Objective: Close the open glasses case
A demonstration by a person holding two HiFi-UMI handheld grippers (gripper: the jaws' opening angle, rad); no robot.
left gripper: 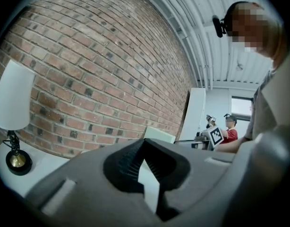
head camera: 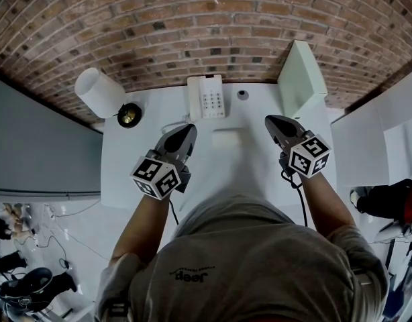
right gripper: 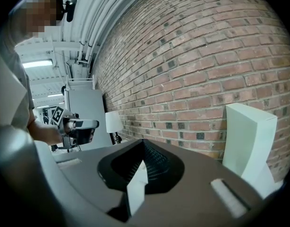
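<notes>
My left gripper (head camera: 190, 130) hangs with jaws pressed together, empty. Between both grippers the flat white oblong glasses case (head camera: 227, 138) lies on the white table (head camera: 125, 170). I can't tell whether it is open or already shut. My right gripper (head camera: 270, 121) is likewise closed and empty.

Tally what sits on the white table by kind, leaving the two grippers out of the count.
lamp: 1
telephone: 1
glasses case: 1
upright white box: 1
small dark round object: 1
Total: 5
</notes>
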